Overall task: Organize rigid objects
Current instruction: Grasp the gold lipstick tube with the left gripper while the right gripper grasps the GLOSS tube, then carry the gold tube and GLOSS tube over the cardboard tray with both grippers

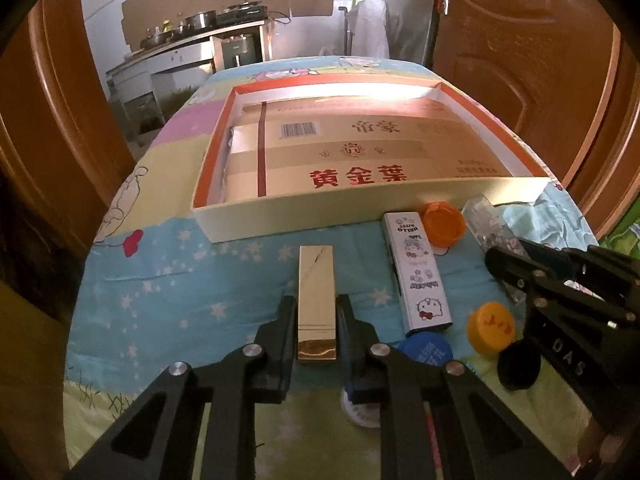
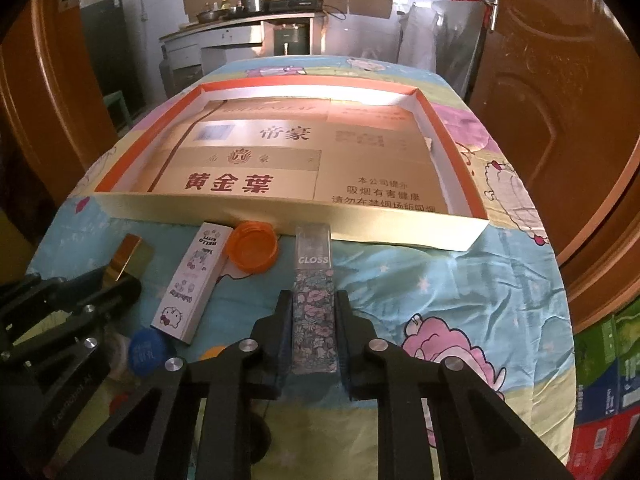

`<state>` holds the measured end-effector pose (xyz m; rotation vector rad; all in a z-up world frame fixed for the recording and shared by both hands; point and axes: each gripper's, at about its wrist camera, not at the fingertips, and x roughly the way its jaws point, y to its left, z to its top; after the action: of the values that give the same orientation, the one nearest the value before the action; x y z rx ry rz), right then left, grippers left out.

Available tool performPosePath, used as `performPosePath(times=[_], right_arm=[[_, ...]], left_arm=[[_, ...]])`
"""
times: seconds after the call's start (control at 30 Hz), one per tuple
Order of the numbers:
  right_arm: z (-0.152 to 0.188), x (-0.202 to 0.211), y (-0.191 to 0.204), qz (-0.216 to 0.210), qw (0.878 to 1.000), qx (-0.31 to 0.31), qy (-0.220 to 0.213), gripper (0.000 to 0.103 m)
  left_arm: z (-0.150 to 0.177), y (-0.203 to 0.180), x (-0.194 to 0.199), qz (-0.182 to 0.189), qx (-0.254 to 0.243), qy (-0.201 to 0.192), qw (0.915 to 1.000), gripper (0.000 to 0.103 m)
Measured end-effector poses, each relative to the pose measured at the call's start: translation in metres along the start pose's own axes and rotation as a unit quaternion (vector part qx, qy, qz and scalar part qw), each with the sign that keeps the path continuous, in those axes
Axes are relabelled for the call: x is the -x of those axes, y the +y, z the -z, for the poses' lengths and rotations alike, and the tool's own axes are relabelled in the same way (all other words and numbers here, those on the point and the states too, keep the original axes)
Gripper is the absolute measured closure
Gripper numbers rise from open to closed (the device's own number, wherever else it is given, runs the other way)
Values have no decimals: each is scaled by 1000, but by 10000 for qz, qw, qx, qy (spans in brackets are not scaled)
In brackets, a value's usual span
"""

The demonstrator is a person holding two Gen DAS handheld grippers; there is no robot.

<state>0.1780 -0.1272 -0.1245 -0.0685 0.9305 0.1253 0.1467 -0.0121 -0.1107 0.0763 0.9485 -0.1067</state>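
left gripper (image 1: 316, 320): jaws closed against the long sides of the gold box (image 1: 316, 296), near its close end; box lies flat on the bed cover (image 1: 180, 272).
right gripper (image 2: 313, 320): jaws pinch the floral gloss box (image 2: 313, 300) at mid-length, in front of the tray (image 2: 280, 216).
handling: both look like light, stiff card or plastic; gold foil probably slick, clear gloss case may crack if squeezed hard. Grip the long flat sides.
still loose: Hello Kitty box (image 2: 192, 280), orange cap (image 2: 254, 250).
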Motion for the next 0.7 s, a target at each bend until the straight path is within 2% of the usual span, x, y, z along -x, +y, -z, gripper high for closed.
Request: performPosePath(times=[0.37, 0.7], right_arm=[[4, 24, -18, -358, 9990, -216, -137, 83], [-4, 57, -27, -263, 9989, -148, -366, 83]], left_arm=[[-4, 6, 25, 218, 42, -309, 9993, 85], [-23, 15, 53, 242, 16, -625, 9978, 85]])
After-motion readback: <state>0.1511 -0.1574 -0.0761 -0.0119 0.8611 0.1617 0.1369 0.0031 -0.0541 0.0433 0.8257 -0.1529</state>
